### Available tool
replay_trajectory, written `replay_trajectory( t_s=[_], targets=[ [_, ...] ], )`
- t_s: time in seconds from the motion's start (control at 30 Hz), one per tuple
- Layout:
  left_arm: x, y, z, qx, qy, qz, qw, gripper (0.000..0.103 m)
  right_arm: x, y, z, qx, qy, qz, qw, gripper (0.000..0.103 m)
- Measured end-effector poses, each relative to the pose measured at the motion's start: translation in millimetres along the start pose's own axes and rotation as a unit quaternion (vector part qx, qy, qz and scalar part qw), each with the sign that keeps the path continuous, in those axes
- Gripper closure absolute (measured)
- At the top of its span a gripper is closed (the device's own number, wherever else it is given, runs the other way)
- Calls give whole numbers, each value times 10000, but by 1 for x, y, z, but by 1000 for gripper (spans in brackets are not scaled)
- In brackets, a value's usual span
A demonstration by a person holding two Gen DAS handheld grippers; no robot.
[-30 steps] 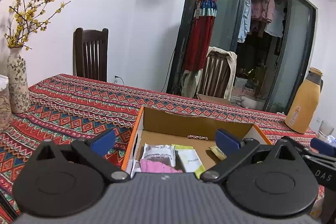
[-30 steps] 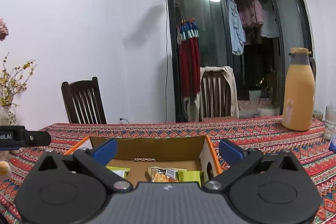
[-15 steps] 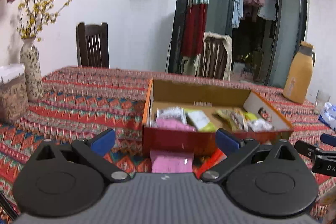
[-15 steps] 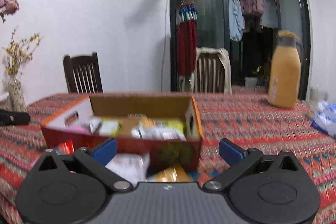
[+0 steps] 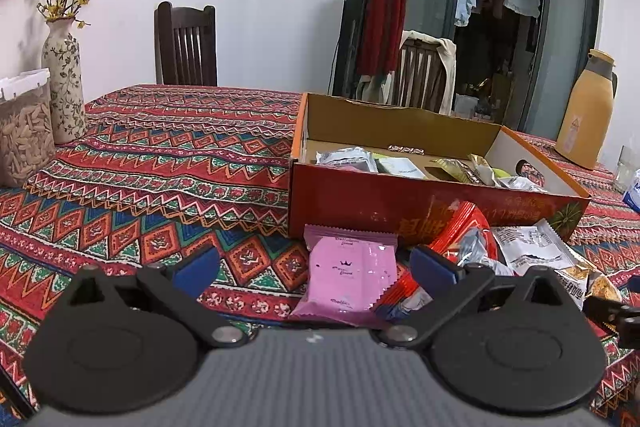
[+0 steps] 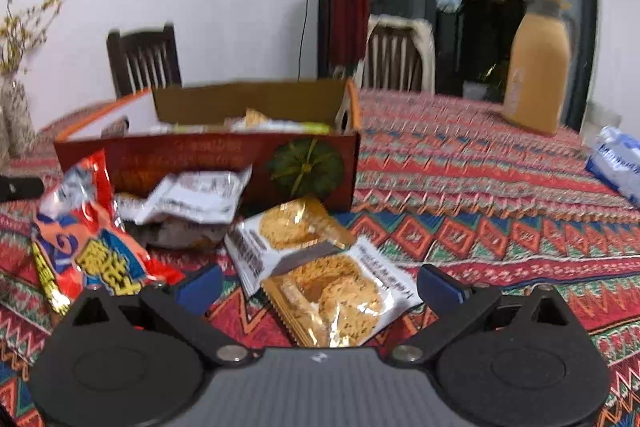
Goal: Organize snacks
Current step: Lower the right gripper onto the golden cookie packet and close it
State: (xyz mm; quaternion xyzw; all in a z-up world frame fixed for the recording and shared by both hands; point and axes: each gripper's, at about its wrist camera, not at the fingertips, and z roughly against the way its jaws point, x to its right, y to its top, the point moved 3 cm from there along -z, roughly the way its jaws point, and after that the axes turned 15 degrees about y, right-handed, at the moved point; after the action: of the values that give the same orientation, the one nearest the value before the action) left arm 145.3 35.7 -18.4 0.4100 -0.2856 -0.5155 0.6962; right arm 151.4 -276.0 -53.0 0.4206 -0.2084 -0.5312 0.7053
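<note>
The snacks are split between two places. Several wrappers already lie inside the open cardboard box (image 5: 400, 195) at centre frame, while a loose pile sits on the table (image 5: 160, 179) against the box's near wall: a pink packet (image 5: 352, 275) at lower centre of the left wrist view, a red bag (image 6: 84, 239) at left of the right wrist view, a white crumpled wrapper (image 6: 192, 197) behind it, and two cracker packets (image 6: 320, 267) at lower centre.

The left gripper (image 5: 314, 265) hangs low with its fingers apart and empty, the pink packet lying between them. The right gripper (image 6: 320, 285) is likewise spread and empty, framing the nearer cracker packet.

The step in hand looks like an approach for the next pick-ups. Each move would call for lowering until the fingers straddle a packet's edge, then closing gently, since these thin, slippery wrappers lie flat and partly overlap.

A thermos (image 5: 584, 111) stands at right and a vase (image 5: 64, 83) at left.
</note>
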Motion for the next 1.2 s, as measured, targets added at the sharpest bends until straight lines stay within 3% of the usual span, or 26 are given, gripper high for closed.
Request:
replay_trajectory(
  t_s=[0.17,0.23,0.77,1.0,1.2],
  targets=[
    [-3,1,-2,-78,-80,111,9999,0,7,3,-16,-456,-98,197,9987,0],
    [-3,1,-2,-91,-107,143,9998,0,13,6,-21,-541,62,79,9985,0],
    [-6,1,1,-39,-265,250,9993,0,19,7,-22,-615,433,68,9971,1],
    [-7,1,2,-10,-313,295,9991,0,13,4,-16,-467,512,209,9974,17],
    [-8,1,3,0,-349,311,9989,0,7,2,-12,-364,639,326,9968,38]
  ],
)
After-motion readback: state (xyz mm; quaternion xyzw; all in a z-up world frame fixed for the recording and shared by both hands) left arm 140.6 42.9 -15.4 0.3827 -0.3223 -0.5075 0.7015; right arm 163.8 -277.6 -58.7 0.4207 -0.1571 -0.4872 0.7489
